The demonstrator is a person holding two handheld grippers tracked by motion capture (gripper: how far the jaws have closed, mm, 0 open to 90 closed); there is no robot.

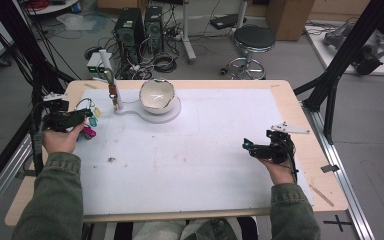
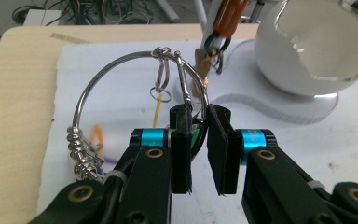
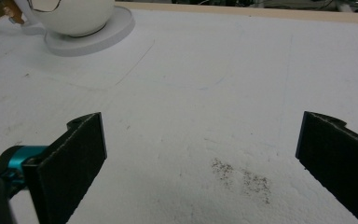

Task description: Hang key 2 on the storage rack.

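Note:
A large metal key ring (image 2: 116, 70) carrying snap clips and a coiled chain hangs above the white mat, with my left gripper (image 2: 198, 116) shut on its wire at the right side. In the high view that gripper (image 1: 82, 116) is at the table's left edge, and teal and magenta tags (image 1: 90, 127) dangle below it. A white cracked-egg-shaped bowl (image 1: 156, 93) stands on a white base with a thin post (image 1: 114, 92) that bears an orange clip (image 2: 226, 18). My right gripper (image 1: 247, 146) rests low at the right, open, with bare mat between its jaws (image 3: 200, 149).
A white foam mat (image 1: 205, 150) covers most of the wooden table (image 1: 300, 115). Dark crumbs (image 1: 111, 160) lie on the mat at the front left, and more crumbs (image 3: 242, 177) sit ahead of the right gripper. Black frame posts (image 1: 340, 65) flank the table.

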